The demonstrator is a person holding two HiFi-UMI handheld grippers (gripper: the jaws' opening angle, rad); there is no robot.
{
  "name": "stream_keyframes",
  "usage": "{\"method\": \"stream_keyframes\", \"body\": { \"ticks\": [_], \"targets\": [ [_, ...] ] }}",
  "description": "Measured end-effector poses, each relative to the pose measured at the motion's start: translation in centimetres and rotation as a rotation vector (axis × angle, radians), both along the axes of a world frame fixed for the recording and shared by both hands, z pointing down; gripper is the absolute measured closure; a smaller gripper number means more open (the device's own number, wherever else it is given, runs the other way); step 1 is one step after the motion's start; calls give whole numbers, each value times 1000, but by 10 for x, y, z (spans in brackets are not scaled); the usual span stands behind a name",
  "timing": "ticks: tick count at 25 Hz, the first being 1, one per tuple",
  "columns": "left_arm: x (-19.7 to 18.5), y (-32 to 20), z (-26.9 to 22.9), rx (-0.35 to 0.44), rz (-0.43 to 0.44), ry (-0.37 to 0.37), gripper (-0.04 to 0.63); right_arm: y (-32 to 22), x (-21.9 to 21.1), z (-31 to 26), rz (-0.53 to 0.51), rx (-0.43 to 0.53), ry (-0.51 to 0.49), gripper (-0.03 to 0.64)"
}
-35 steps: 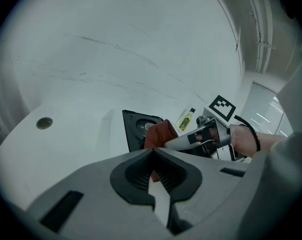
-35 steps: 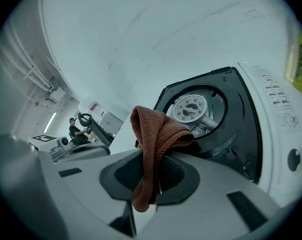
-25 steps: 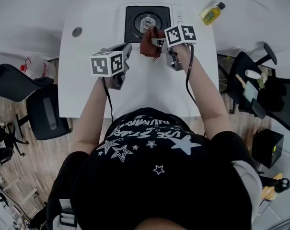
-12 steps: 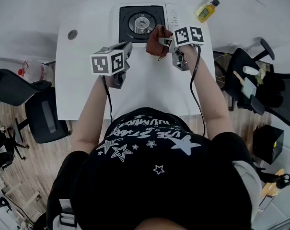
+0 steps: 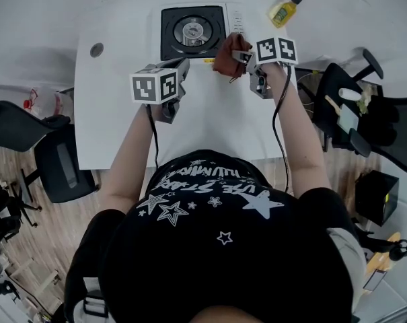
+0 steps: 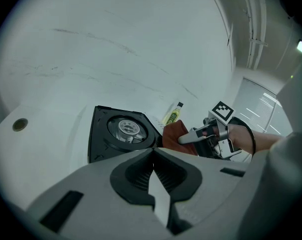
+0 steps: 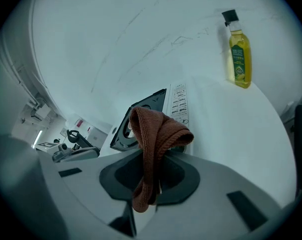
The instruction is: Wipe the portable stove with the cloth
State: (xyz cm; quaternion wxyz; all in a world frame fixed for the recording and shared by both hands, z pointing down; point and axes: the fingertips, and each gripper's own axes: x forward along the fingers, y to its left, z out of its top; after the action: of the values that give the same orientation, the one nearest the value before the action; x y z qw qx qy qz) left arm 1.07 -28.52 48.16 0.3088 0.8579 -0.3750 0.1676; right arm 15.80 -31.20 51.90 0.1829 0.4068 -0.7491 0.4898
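Observation:
The portable stove (image 5: 193, 30) sits at the far edge of the white table (image 5: 116, 106); it is black with a round burner and a white control strip on its right. It also shows as the stove (image 6: 122, 131) and the stove (image 7: 147, 113). My right gripper (image 5: 242, 56) is shut on a brown cloth (image 5: 229, 54), held just off the stove's front right corner. The cloth (image 7: 151, 149) hangs folded from the shut jaws. My left gripper (image 5: 178, 71) hovers in front of the stove, shut and holding nothing.
A bottle of yellow oil (image 5: 283, 10) stands on the table right of the stove, also seen as the bottle (image 7: 238, 51). A round grommet hole (image 5: 96, 49) lies at the table's left. Office chairs (image 5: 48, 147) flank the table on both sides.
My right gripper has carried the cloth rightward, from over the stove's burner area to off its front right corner. The left gripper stays about where it was.

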Motion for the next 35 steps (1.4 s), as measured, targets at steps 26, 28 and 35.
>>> {"method": "stream_keyframes", "body": {
  "ticks": [26, 28, 35],
  "targets": [
    [38, 5, 4, -14, 95, 24, 588, 19, 83, 2, 223, 1, -5, 557],
    [37, 7, 2, -9, 93, 25, 588, 21, 84, 0, 225, 7, -1, 557],
    [27, 18, -4, 7, 79, 36, 588, 26, 69, -19, 203, 54, 3, 557]
  ]
}}
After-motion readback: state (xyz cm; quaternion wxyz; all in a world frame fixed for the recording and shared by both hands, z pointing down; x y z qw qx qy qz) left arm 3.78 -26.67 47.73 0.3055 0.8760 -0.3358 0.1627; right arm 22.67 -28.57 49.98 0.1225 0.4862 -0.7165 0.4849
